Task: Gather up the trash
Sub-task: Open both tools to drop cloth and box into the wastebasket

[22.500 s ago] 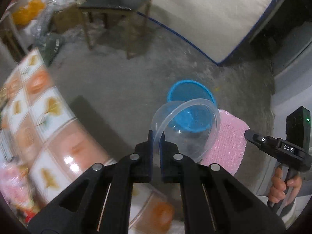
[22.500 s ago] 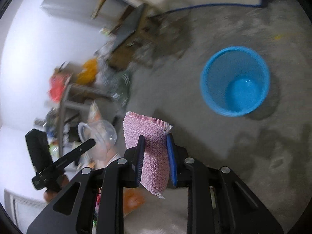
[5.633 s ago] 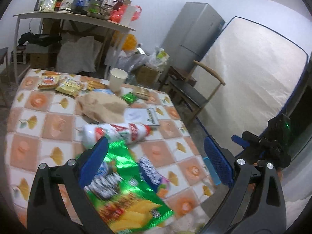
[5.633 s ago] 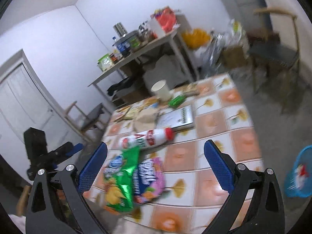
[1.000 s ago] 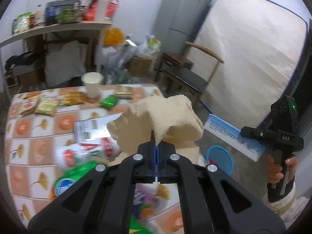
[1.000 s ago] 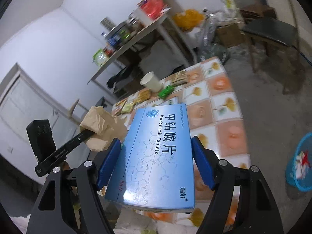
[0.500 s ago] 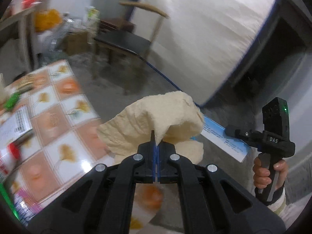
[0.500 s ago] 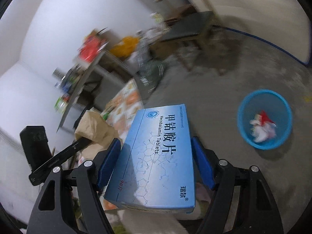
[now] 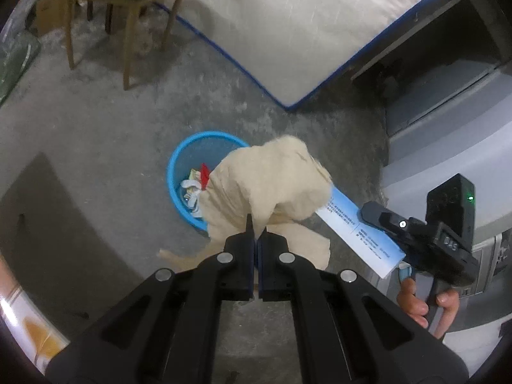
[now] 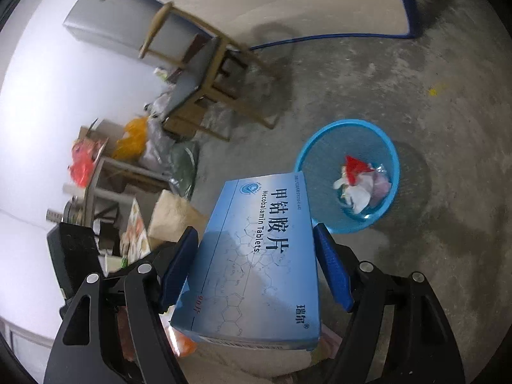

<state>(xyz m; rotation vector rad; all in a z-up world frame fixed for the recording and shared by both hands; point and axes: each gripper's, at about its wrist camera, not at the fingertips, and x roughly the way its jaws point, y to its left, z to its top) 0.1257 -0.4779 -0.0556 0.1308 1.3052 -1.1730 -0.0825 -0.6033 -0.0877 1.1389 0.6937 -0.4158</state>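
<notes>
The left tongs (image 9: 256, 233) are clenching a pinch of a crumpled beige paper bag (image 9: 268, 188), letting it dangle over the blue waste basket (image 9: 179, 172) on the concrete floor, likely for a drop. The right tongs (image 10: 256, 265) are gripping a blue tablet box (image 10: 256, 256) flat by its long edges, with the basket at two o'clock. Earlier scraps (image 10: 361, 185) are lying inside. A wooden chair (image 9: 124, 6) is standing at eleven o'clock, well clear; nothing is blocking the basket.
</notes>
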